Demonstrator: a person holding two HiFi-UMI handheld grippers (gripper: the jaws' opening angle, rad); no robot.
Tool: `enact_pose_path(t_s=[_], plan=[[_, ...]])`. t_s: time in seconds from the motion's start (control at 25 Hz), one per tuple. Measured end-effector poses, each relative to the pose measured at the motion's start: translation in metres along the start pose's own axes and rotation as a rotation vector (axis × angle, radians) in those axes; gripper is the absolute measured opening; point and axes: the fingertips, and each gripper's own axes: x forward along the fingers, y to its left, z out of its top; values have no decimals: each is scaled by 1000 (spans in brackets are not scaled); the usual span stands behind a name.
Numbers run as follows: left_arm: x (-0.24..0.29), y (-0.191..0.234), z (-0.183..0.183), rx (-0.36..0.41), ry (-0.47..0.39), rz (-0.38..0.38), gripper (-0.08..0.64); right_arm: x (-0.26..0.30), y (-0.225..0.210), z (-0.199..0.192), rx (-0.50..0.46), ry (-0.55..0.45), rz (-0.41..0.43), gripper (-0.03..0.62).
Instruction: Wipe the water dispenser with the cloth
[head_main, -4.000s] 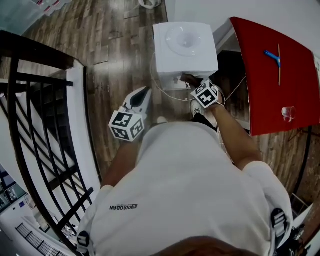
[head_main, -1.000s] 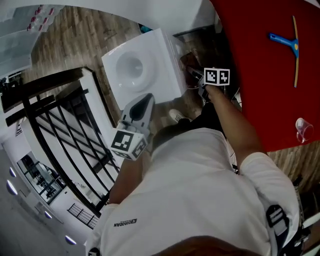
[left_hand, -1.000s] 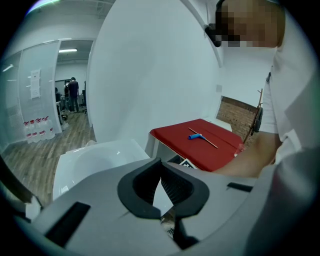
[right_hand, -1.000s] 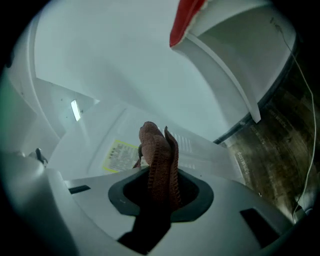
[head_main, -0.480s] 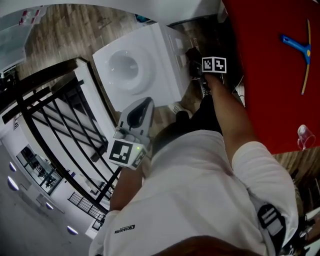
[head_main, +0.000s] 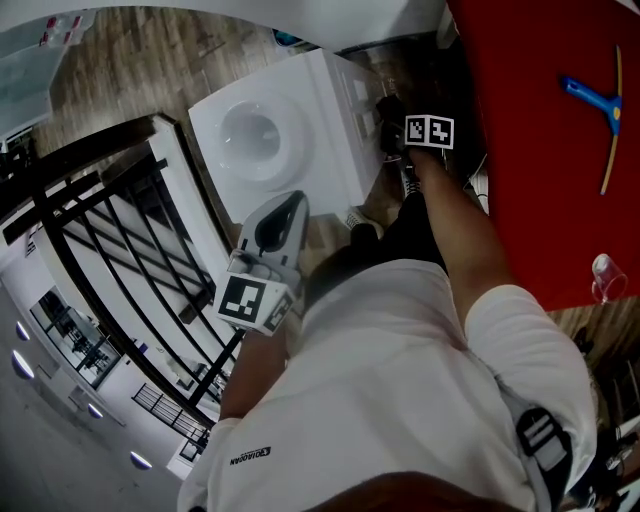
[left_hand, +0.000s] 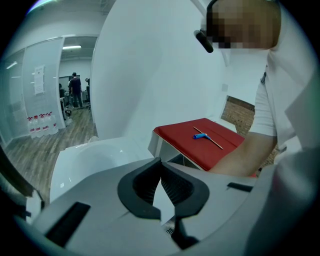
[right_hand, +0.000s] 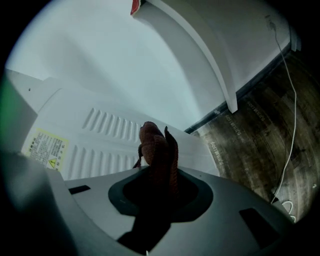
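Note:
The white water dispenser stands on the wood floor, its round top well facing up. My right gripper is shut on a dark red cloth and holds it against the dispenser's right side. In the right gripper view the cloth sticks up from the right gripper, touching the dispenser's vented panel beside a yellow label. My left gripper hangs shut and empty near the dispenser's front corner. In the left gripper view the left gripper points over the dispenser top.
A red table to the right carries a blue-handled tool and a clear glass. A black railing runs along the left. A white cord trails on the floor by the wall. A shoe stands beside the dispenser.
Since four seconds ago my right gripper has carried the cloth from the dispenser's front round to its vented side. In the last half second almost nothing has moved.

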Motion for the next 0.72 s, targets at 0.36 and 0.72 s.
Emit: enact_pose_path(t_s=[0.36,0.72], plan=[[-5,17,6,-145,-54,14,-3,-74,101,60,-20,-194,233,86],[-8,16,17,-103,-75,34,-3,-175,240,127,-115,-332,595,86]])
